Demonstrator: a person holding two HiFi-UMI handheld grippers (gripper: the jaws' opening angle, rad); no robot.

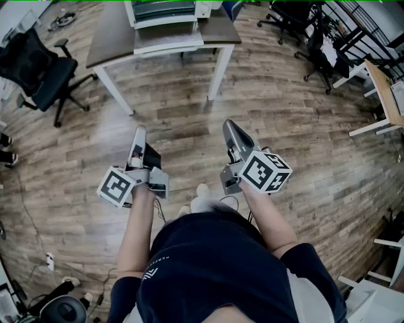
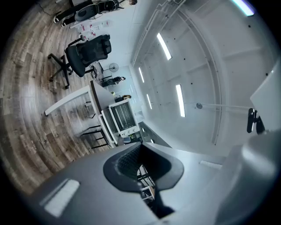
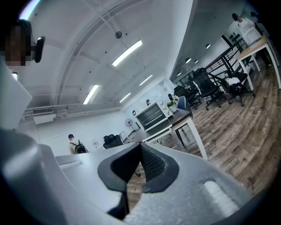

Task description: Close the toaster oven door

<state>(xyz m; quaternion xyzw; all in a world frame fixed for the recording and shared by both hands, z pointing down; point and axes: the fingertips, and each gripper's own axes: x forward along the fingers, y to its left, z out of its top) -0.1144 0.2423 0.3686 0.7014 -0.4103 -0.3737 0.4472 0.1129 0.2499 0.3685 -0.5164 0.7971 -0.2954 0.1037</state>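
Standing on the wood floor (image 1: 189, 101), well short of the white-legged table (image 1: 107, 44) at the far side of the room. On that table, toward its right half, the toaster oven (image 1: 165, 12), with its door (image 1: 168, 41) folded down and out toward the near edge, not yet closed.

Holding the left gripper (image 1: 140, 131) out ahead on the left, marker cube (image 1: 117, 186) nearest the body. Fingers pressed fully together, gripping nothing. Tips aimed toward the far table, well apart from it.

Holding the right gripper (image 1: 229, 125) just to the right, level with the other, tilted slightly leftward. Fingers likewise shut tight and empty, also well apart from the table.

Through the left gripper view, past the closed jaw tips (image 2: 139, 154): toaster oven (image 2: 123, 117) small and far off, rack visible inside, black office chair (image 2: 85, 52) beyond the table.

Through the right gripper view, past the closed tips (image 3: 140, 160): toaster oven (image 3: 151, 115) again far off, door lying open on the tabletop side. Far behind, a person with a backpack (image 3: 75, 144).
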